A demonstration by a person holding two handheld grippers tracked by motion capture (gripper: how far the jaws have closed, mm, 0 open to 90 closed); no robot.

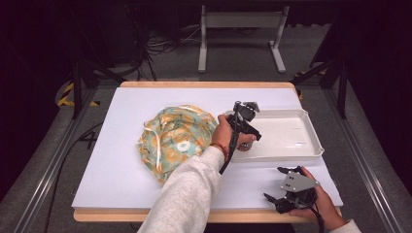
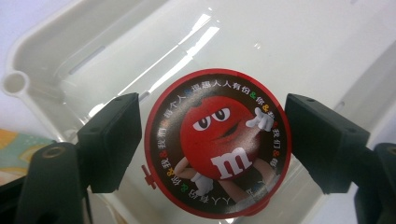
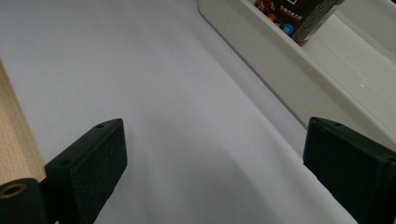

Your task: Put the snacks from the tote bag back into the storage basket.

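Below, round glossy candy tub (image 2: 217, 144) – smooth white plastic tray (image 2: 70, 51), left gripper (image 2: 212, 140) agape

Table (image 1: 121, 184) stands on grey floor (image 1: 43, 184), its wooden edge showing round a white top sheet; metal rails (image 1: 374, 165) run along both sides; yellow-black hazard tape (image 1: 65, 94) lies at far left; a white metal frame (image 1: 240, 34) with 2 legs stands behind; loose cables (image 1: 160, 46) trail nearby; surroundings dark.

The candy tub (image 3: 299, 16) is cut off by the right gripper view's top edge.
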